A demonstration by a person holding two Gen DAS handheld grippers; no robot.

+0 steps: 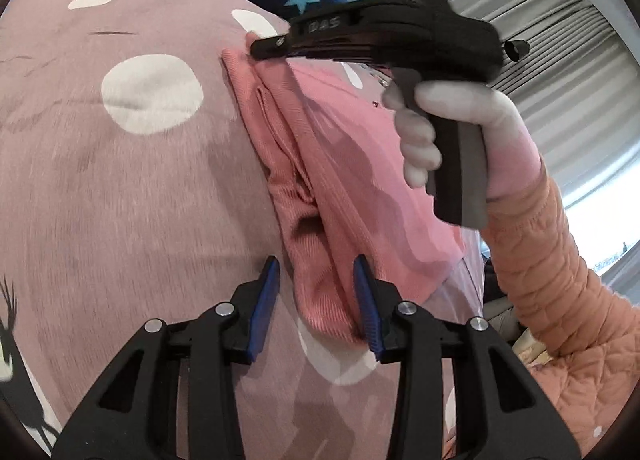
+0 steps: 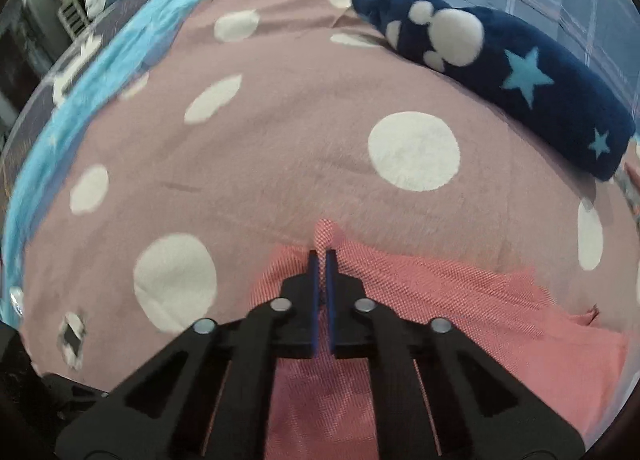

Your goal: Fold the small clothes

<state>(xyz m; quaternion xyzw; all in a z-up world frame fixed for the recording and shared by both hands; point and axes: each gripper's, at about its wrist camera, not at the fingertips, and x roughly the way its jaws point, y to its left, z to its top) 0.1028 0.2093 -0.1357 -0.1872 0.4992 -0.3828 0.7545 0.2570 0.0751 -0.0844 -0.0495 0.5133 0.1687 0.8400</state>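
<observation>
A small pink garment (image 1: 340, 188) lies partly folded on a mauve bedspread with white dots (image 1: 120, 180). My left gripper (image 1: 316, 292) is open, its blue pads on either side of the garment's near ribbed edge, one pad touching the cloth. My right gripper (image 1: 264, 49) reaches in from the right at the garment's far corner. In the right wrist view the right gripper (image 2: 322, 260) is shut on a pinch of the pink garment (image 2: 460, 300), and a tip of cloth pokes out beyond the pads.
A navy plush cushion with stars and white spots (image 2: 500, 72) lies at the far side of the bedspread (image 2: 280, 148). A light blue fuzzy blanket (image 2: 100, 72) runs along the left edge. A gloved hand and quilted orange sleeve (image 1: 560, 280) hold the right gripper. Grey curtains (image 1: 560, 20) hang behind.
</observation>
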